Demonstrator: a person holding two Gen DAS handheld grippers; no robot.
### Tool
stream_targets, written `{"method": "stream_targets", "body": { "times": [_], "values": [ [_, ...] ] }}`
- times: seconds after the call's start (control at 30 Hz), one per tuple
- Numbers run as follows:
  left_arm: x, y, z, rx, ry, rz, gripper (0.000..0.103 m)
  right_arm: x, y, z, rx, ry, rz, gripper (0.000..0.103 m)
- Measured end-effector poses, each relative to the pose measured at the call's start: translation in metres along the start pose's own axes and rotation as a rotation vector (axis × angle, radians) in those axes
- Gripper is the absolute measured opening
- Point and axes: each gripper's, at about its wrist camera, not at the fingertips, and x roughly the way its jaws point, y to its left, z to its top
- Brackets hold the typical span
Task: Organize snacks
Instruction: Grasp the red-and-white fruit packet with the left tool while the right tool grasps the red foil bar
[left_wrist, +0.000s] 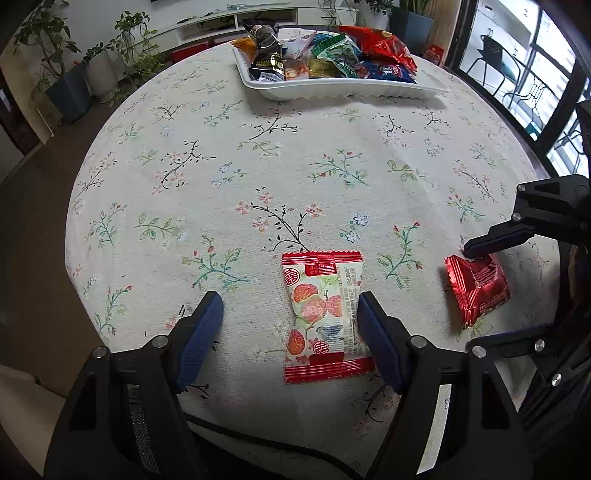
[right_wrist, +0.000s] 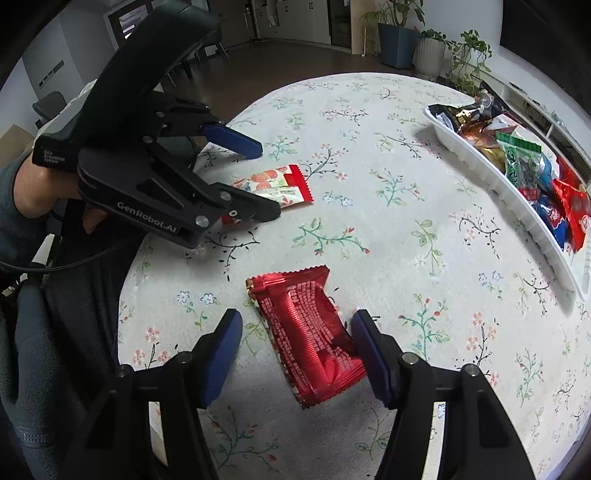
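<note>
A white-and-red fruit-print snack packet (left_wrist: 321, 314) lies flat on the floral tablecloth between the fingers of my left gripper (left_wrist: 289, 301). The right finger touches its edge; the left finger stands well apart, so the gripper is open. A red foil packet (right_wrist: 306, 339) lies between the fingers of my right gripper (right_wrist: 296, 317), also open, with only the right finger against the wrapper. The left wrist view shows the same red packet (left_wrist: 480, 291) at the right under my right gripper (left_wrist: 469, 297). In the right wrist view, my left gripper (right_wrist: 264, 181) straddles the fruit-print packet (right_wrist: 295, 181).
A white tray (left_wrist: 332, 92) holding several snack bags sits at the table's far side, seen also as the tray (right_wrist: 480, 162) at the right. A hand (right_wrist: 33, 184) holds the left gripper. Potted plants (left_wrist: 66, 81) stand beyond the round table; a cable (left_wrist: 258, 439) crosses its near edge.
</note>
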Motion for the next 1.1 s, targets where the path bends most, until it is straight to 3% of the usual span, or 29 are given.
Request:
{"method": "stream_targets", "body": {
  "times": [0.3, 0.53, 0.77, 0.83, 1.1],
  "values": [
    [0.001, 0.0, 0.003, 0.014, 0.009, -0.012, 0.069, -0.001, -0.012, 0.001, 0.06, -0.001, 0.047, 0.061],
    [-0.001, -0.001, 0.003, 0.032, 0.01, -0.021, 0.056, -0.004, -0.018, -0.001, 0.097, -0.004, 0.051, 0.051],
    [-0.003, 0.002, 0.002, 0.04, 0.008, -0.027, 0.05, -0.006, -0.019, -0.001, 0.109, -0.001, 0.047, 0.051],
    [-0.004, 0.003, 0.001, 0.041, 0.001, -0.025, 0.036, -0.006, -0.018, 0.0, 0.108, 0.001, 0.042, 0.05],
    [-0.006, 0.006, 0.0, 0.045, -0.009, -0.035, 0.032, -0.008, -0.017, -0.003, 0.138, -0.016, 0.03, 0.04]
  ]
}}
